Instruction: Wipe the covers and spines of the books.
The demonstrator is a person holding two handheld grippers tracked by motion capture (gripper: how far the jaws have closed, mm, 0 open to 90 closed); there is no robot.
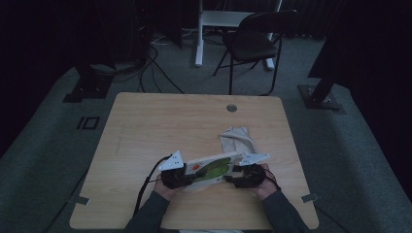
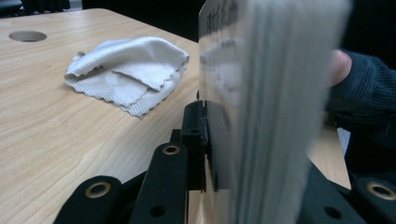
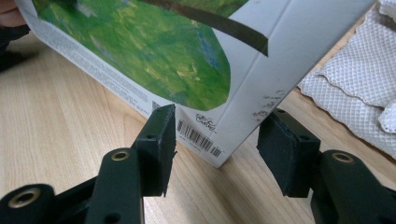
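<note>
A flat white box with a green picture [image 1: 214,169] is held just above the wooden table [image 1: 160,121] near its front edge. My left gripper [image 1: 187,174] is shut on the box's left end. In the left gripper view, the box [image 2: 271,93] stands edge-on between the jaws of the left gripper [image 2: 247,154]. My right gripper [image 1: 233,175] is at the box's right end. In the right gripper view, a corner of the box [image 3: 187,51], printed with a barcode, lies between the jaws of the right gripper [image 3: 217,140]. Those jaws stand apart, and its pads do not press on the box.
A crumpled white cloth [image 1: 236,139] lies on the table just behind the box; the cloth [image 2: 126,74] [image 3: 359,93] is also seen from both grippers. A round cable hole [image 1: 231,108] is near the far edge. A folding chair [image 1: 252,41] stands beyond the table.
</note>
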